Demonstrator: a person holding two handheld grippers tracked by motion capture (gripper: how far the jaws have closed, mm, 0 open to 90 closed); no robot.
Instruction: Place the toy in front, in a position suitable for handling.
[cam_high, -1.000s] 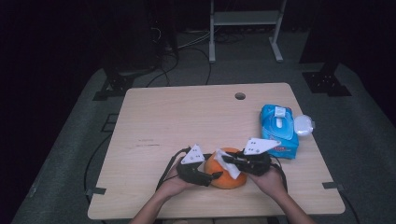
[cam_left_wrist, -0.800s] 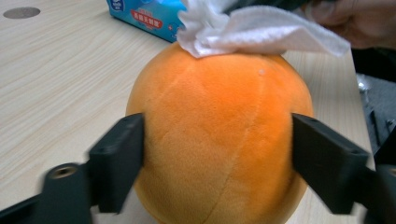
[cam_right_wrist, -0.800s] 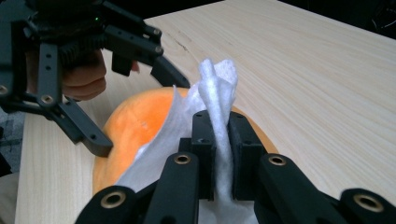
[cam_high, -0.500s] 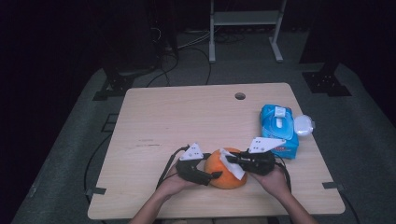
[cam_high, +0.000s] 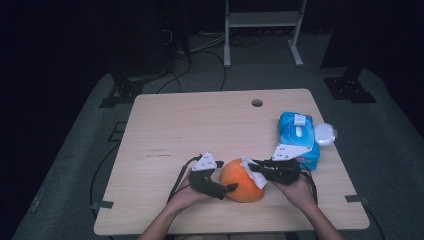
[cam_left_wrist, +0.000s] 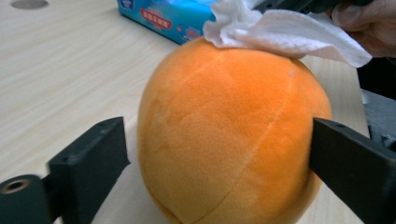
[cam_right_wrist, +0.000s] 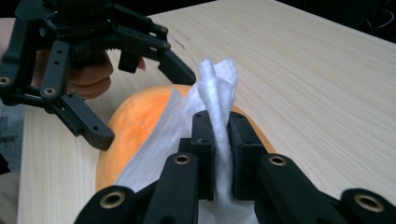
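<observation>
Writing sits on the blue wet-wipe pack (cam_high: 296, 138) at the counter's (cam_high: 200, 125) right side, in red panels along its side in the left gripper view (cam_left_wrist: 163, 16), too small to read; the high view adds a white flap on its top and a small clear lid (cam_high: 325, 133) just beside it. Near the front edge lies the orange plush fruit (cam_high: 241, 181), between the two tools. The left hand-held gripper (cam_high: 231, 187) has just been opening its jaws; in its own view they stand apart on either side of the fruit (cam_left_wrist: 224, 135), the left jaw clear of it, the right jaw at its flank, contact hard to judge. The right hand-held gripper (cam_right_wrist: 218, 154) is clamped tight on a white wipe (cam_right_wrist: 215, 102), pinched upright between its pads and draped over the fruit's top (cam_right_wrist: 135, 121); from above the wipe (cam_high: 252, 170) shows as a small white patch on the fruit's right shoulder. The right gripper view alone shows the seam-like fold of the wipe; the left gripper view alone shows the fruit's stitched segments.
</observation>
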